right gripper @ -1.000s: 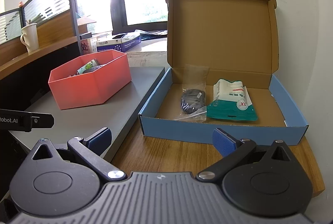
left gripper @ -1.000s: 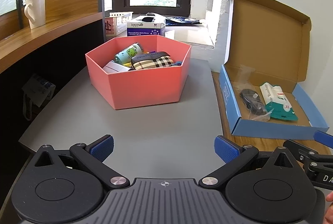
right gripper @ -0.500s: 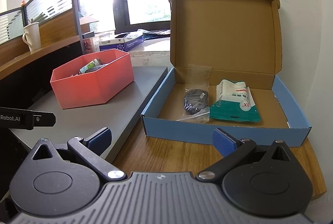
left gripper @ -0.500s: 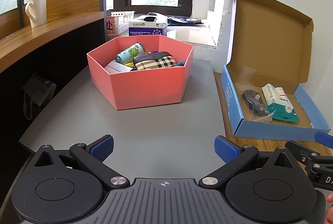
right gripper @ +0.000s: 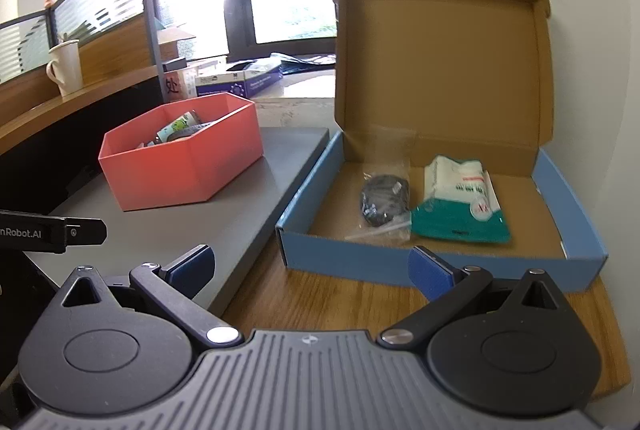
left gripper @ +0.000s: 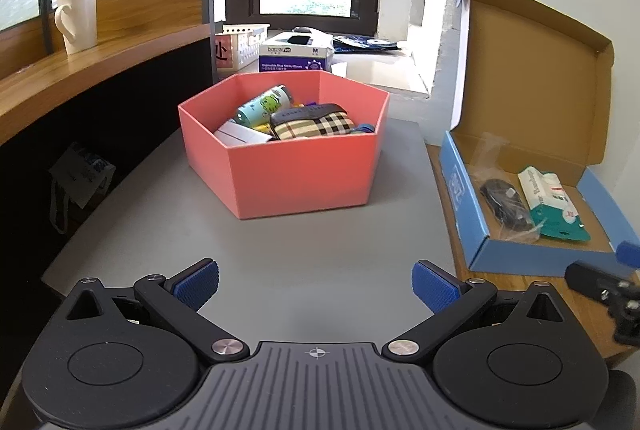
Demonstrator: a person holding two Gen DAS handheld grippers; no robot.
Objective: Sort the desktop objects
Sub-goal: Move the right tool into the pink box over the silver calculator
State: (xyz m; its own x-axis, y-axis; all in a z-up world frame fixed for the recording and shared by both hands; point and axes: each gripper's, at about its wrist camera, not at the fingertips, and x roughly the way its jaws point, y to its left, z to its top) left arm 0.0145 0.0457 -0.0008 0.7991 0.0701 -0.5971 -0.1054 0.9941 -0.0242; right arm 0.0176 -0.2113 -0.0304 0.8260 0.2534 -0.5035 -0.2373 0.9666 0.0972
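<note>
A pink hexagonal bin (left gripper: 296, 174) (right gripper: 188, 166) on the grey desk holds a plaid pouch (left gripper: 312, 122), a green-printed tube (left gripper: 264, 106) and a white box (left gripper: 240, 136). To its right an open blue cardboard box (left gripper: 516, 254) (right gripper: 360, 258) holds a bagged black item (right gripper: 384, 202) (left gripper: 504, 202) and a green-and-white wipes pack (right gripper: 460, 202) (left gripper: 552, 202). My left gripper (left gripper: 314, 286) is open and empty over the desk in front of the bin. My right gripper (right gripper: 310, 270) is open and empty in front of the blue box.
A white mug (left gripper: 78, 16) stands on the wooden ledge at left. A glove box (left gripper: 296, 56) and a white basket (left gripper: 244, 42) sit behind the bin. The blue box's lid (right gripper: 436, 70) stands upright against the wall. The desk edge (left gripper: 56, 262) drops off at left.
Both grippers have shifted slightly left and tilted, so the bin and blue box sit further right in view. Both stay open and empty.
</note>
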